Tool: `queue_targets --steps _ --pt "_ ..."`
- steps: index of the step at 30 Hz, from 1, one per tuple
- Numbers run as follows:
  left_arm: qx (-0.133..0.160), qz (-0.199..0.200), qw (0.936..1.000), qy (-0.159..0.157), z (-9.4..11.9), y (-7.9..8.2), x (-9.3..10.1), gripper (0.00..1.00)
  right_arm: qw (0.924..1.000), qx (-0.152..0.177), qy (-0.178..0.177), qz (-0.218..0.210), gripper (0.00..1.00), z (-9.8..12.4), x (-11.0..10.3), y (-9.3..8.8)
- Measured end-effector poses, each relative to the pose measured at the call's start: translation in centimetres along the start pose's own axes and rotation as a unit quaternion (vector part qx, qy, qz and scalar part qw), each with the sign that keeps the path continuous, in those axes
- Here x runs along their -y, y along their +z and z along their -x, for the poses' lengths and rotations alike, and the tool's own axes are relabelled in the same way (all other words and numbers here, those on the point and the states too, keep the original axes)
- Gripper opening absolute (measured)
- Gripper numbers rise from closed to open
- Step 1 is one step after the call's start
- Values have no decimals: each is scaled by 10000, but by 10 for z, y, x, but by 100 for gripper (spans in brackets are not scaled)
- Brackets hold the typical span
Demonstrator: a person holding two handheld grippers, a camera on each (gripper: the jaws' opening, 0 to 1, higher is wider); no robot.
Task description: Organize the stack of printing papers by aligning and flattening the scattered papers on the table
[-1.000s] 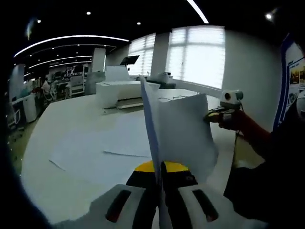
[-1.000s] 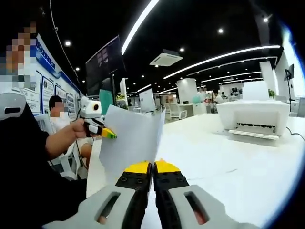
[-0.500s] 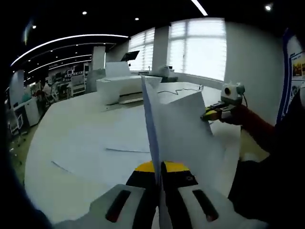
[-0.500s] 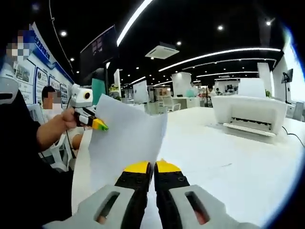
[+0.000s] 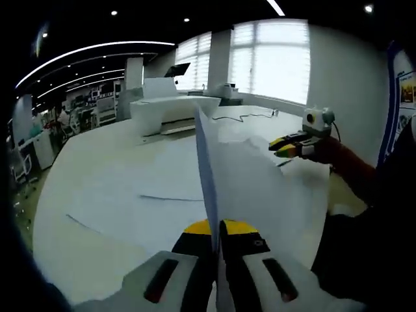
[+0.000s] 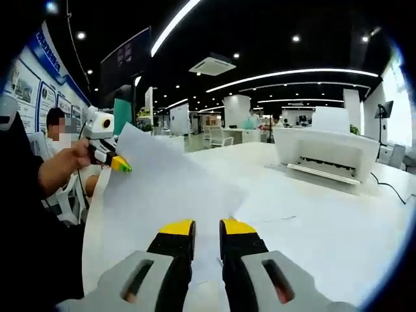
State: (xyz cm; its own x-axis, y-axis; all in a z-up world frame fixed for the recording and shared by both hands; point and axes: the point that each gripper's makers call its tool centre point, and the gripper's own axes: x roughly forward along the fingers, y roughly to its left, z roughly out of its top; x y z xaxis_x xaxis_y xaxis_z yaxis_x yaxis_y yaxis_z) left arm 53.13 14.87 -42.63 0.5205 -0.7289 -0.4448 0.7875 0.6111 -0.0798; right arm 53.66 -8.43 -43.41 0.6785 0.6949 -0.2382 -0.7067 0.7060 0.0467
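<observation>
In the left gripper view we see our left gripper [image 5: 218, 229] with its yellow-tipped jaws pressed together on a sheet of paper [image 5: 250, 182], which rises edge-on from between them and leans off to the right. Across the sheet, near the table's right edge, our right gripper [image 5: 285, 145] is held in a hand [image 5: 320, 147]; its jaws stand parted, just beside the sheet's far corner. More sheets [image 5: 140, 195] lie flat and loosely overlapped on the white table [image 5: 71, 250]. A white printer [image 5: 172, 110] sits at the table's far edge.
</observation>
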Motion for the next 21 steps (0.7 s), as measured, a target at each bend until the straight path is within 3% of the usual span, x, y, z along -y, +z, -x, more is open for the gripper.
queue_targets --steps 6,15,21 --pt "-74 -41 10000 -25 -2 -2 2 7 9996 38 -264 55 14 12 22 7" --pt "-71 -68 9999 -69 -4 -1 3 7 9991 -9 -399 143 20 19 30 5" --pt "-62 -64 9999 -101 -4 -1 4 7 9982 -66 -568 180 24 26 48 7"
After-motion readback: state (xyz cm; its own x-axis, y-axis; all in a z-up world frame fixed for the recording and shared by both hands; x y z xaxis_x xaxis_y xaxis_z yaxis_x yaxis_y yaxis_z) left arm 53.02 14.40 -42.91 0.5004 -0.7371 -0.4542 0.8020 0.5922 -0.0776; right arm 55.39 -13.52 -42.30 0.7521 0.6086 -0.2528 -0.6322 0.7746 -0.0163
